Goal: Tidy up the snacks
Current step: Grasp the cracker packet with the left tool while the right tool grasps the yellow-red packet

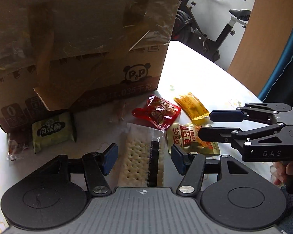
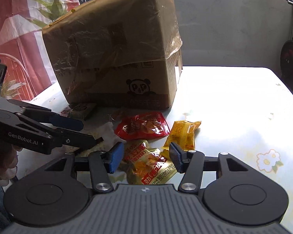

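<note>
Left wrist: cracker pack (image 1: 141, 159) between released left tool (image 1: 144, 159), apparently untouched.

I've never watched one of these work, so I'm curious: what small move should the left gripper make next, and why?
Probably ease the left gripper down and close on the cracker packet. Its jaws stand open on either side of that packet, which lies flat on the table, not yet gripped. The right gripper hovers open over the gold snack pouch.

Cardboard box (image 1: 84, 44) top cut off by frame edge. Cracker pack (image 1: 141, 156) near end hidden behind gripper body. Small wrapper (image 1: 16, 146) by box too dim to identify.
</note>
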A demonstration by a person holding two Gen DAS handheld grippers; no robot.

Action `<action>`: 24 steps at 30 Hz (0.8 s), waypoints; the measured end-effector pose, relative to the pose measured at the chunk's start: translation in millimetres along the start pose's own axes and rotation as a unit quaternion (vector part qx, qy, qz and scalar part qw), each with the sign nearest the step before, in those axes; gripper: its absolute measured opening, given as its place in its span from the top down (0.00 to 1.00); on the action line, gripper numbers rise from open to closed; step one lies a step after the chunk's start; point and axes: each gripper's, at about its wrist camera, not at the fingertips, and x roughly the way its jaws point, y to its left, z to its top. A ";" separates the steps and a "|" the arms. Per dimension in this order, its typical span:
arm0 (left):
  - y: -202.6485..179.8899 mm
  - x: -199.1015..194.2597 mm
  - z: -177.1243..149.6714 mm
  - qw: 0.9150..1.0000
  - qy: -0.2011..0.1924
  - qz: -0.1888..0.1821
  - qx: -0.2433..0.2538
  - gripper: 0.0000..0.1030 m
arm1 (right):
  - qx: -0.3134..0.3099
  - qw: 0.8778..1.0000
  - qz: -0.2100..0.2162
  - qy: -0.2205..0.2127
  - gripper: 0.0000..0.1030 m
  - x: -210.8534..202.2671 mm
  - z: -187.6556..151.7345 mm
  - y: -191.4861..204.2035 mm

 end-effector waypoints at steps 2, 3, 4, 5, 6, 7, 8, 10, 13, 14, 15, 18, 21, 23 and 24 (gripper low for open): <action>-4.5 6.4 -4.2 1.000 0.011 0.005 0.007 0.49 | -0.006 1.000 -0.001 0.004 0.46 0.8 -1.3 0.3; -6.0 5.3 -6.6 1.000 0.006 0.010 0.012 0.52 | -0.014 1.000 -0.001 0.007 0.46 2.0 -1.7 0.8; -6.1 4.4 -8.6 1.000 0.006 0.013 0.017 0.52 | -0.021 1.000 0.001 0.011 0.46 2.8 -2.0 1.9; -5.4 2.2 -10.1 1.000 0.006 0.011 0.019 0.53 | -0.033 0.999 0.004 0.016 0.46 4.3 -2.3 4.0; -4.2 0.9 -10.8 1.000 0.007 0.010 0.016 0.53 | -0.048 0.999 0.007 0.022 0.46 6.4 -3.2 7.3; -2.0 -1.8 -12.5 1.000 0.007 0.013 0.014 0.53 | -0.066 0.997 0.009 0.028 0.46 8.3 -3.3 10.8; -0.3 -4.9 -14.8 1.000 0.006 0.017 0.012 0.53 | -0.085 0.996 0.010 0.033 0.46 10.4 -3.2 14.1; 5.1 -10.3 -19.9 1.000 0.004 0.024 0.002 0.53 | -0.117 0.992 0.016 0.042 0.46 14.3 -1.8 18.9; 15.9 -18.9 -26.2 0.999 0.006 0.034 -0.024 0.53 | -0.143 0.988 0.023 0.057 0.35 21.6 2.3 20.6; 20.3 -21.7 -28.3 0.999 0.005 0.036 -0.033 0.53 | -0.148 0.986 0.026 0.066 0.34 25.2 3.1 20.2; 24.7 -24.2 -30.1 0.998 0.004 0.039 -0.042 0.53 | -0.154 0.984 0.030 0.078 0.33 29.8 3.9 19.4; 33.5 -29.0 -32.3 0.997 0.000 0.045 -0.068 0.53 | -0.166 0.982 0.033 0.083 0.28 34.9 4.7 18.0; 34.1 -30.6 -33.3 0.996 -0.004 0.051 -0.074 0.53 | -0.151 0.985 0.034 0.080 0.26 39.7 6.6 14.2; 32.1 -31.1 -34.1 0.996 -0.006 0.056 -0.070 0.53 | -0.150 0.985 0.030 0.078 0.25 40.8 6.0 15.4; 31.1 -31.3 -34.5 0.996 -0.007 0.057 -0.071 0.53 | -0.148 0.986 0.027 0.076 0.26 40.8 5.5 16.1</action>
